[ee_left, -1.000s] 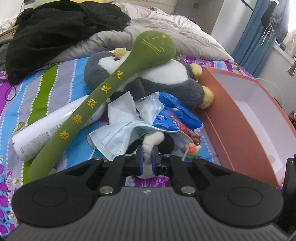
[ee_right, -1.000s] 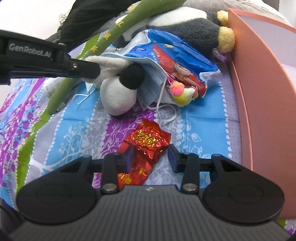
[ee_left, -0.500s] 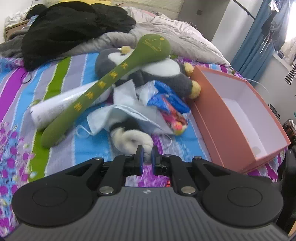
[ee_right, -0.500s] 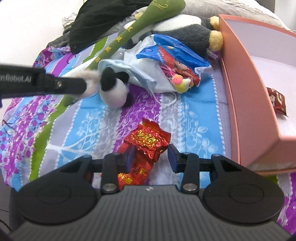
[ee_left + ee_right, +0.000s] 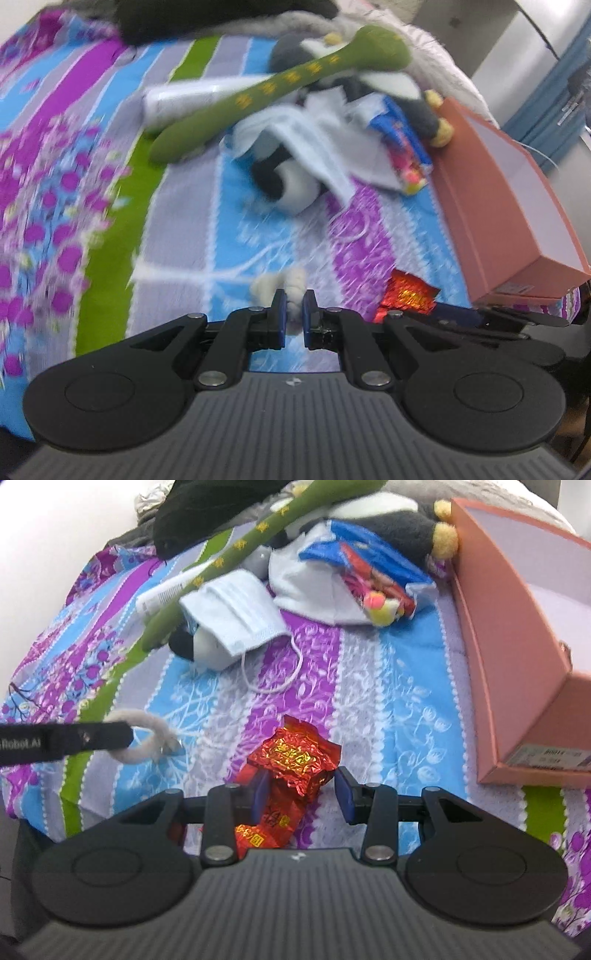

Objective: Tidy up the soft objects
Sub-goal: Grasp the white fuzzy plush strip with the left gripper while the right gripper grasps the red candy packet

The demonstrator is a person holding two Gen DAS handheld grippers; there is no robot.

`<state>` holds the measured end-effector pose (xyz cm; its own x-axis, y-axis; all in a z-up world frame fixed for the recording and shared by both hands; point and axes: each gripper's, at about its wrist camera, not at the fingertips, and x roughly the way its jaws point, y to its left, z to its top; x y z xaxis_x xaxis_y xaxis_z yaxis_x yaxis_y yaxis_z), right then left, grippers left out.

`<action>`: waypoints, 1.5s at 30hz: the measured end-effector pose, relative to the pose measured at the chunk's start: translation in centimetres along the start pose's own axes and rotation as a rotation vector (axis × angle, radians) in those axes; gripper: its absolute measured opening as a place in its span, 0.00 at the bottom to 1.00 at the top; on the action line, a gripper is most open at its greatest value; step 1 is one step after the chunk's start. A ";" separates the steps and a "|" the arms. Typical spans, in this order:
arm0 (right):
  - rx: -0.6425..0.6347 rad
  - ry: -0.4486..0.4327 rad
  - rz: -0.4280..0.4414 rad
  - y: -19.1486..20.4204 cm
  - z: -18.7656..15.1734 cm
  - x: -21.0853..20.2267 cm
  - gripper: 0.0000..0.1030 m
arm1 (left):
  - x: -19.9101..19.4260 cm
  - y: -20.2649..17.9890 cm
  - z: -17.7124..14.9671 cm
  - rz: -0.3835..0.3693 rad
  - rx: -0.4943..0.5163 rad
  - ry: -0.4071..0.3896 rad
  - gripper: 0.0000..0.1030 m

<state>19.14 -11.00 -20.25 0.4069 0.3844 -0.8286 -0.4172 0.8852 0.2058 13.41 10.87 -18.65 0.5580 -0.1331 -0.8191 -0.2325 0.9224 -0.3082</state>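
Fluffy white loop [image 5: 293,282] pinched, crinkled red foil [image 5: 291,760]

Right gripper [image 5: 301,794] jaws apart, straddling a red foil packet [image 5: 295,760] on the bedspread [image 5: 388,709]. Left gripper [image 5: 92,738] enters from the left edge, clamped on a white fuzzy loop [image 5: 147,738]. Beyond: face mask [image 5: 236,616] draped over a small black-and-white plush [image 5: 203,646], green stick plush [image 5: 229,557] beside it, blue snack bag [image 5: 365,561], big penguin plush [image 5: 399,520]. Pink box [image 5: 509,657] along the right.

Cream fuzzy loop [image 5: 146,736] (jaw-pinched), above bedspread
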 end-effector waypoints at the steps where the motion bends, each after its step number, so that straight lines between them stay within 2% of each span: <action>1: 0.007 0.009 -0.001 0.0 -0.2 0.2 0.42 | 0.3 0.6 -0.3 0.001 -0.018 0.015 0.10; 6: 0.048 0.028 0.000 -0.1 -0.6 0.7 0.43 | 1.6 2.5 -1.5 0.014 -0.055 0.064 0.10; 9: 0.081 0.032 0.004 -0.3 -0.5 0.6 0.56 | 1.9 3.0 -1.8 0.009 -0.064 0.081 0.14; 10: 0.090 0.029 0.002 -0.3 -0.5 0.5 0.62 | 2.0 3.1 -1.9 0.005 -0.069 0.085 0.17; 12: 0.121 0.028 0.005 -0.3 -0.5 0.4 0.67 | 2.0 3.4 -1.9 -0.012 -0.086 0.085 0.46; 14: 0.155 0.025 0.014 -0.4 -0.4 0.2 0.67 | 1.8 3.2 -1.9 -0.021 -0.082 0.066 0.52; 17: 0.188 0.015 0.020 -0.2 -0.3 0.4 0.67 | 1.6 2.9 -1.6 -0.027 -0.071 0.055 0.52; 22: 0.199 0.010 0.016 0.5 0.0 1.5 0.67 | 1.8 3.0 -1.1 -0.091 -0.121 0.053 0.52; 26: 0.185 0.007 -0.007 0.9 0.1 2.4 0.68 | 2.1 2.8 -0.8 -0.093 -0.139 0.056 0.52; 27: 0.174 0.004 -0.012 1.0 0.1 2.4 0.68 | 2.2 2.7 -0.8 -0.090 -0.141 0.055 0.52; 29: 0.148 0.003 -0.030 1.2 0.1 2.3 0.59 | 2.5 2.4 -0.6 -0.083 -0.137 0.054 0.52; 35: 0.113 -0.006 -0.034 0.5 0.0 1.3 0.59 | 3.3 1.5 -0.1 -0.071 -0.127 0.057 0.52; 45: 0.088 0.005 -0.054 -1.5 -0.8 0.7 0.59 | 5.1 -1.5 0.6 0.004 0.002 0.075 0.50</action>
<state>19.43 -12.29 -21.58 0.4228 0.3347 -0.8421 -0.3215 0.9243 0.2060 17.04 8.97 -22.06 0.4953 -0.1558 -0.8547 -0.2336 0.9236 -0.3038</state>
